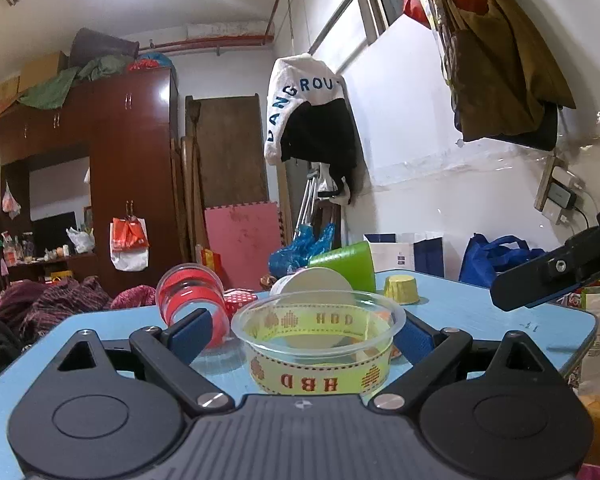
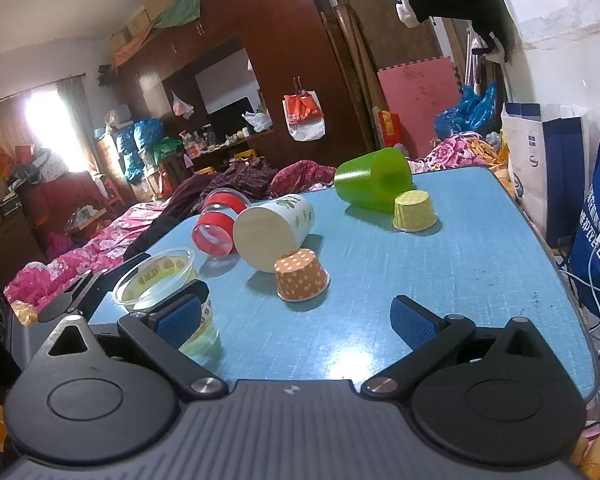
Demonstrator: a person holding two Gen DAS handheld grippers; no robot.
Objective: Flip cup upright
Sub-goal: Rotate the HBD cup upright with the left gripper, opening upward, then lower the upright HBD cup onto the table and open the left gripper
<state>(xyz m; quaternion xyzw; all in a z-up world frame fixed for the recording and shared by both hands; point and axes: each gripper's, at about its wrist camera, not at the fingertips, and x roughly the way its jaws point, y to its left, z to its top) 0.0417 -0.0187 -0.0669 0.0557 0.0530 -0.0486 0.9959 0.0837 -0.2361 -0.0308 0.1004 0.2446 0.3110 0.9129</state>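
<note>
The blue table [image 2: 440, 272] holds tipped cups ahead of both grippers. The left gripper [image 1: 304, 330] stands spread wide around the clear cup [image 1: 320, 344], upright between its fingers. The right gripper [image 2: 296, 320] is spread too, holding nothing.

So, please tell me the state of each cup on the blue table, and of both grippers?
Clear plastic cup with yellow HBD band: upright, between the left gripper fingers.
Clear cup with red band: on its side.
White paper cup: on its side.
Green plastic cup: on its side.
Orange dotted paper cup: upside down.
Yellow dotted paper cup: upside down.
Right gripper: open, holding nothing.
</note>
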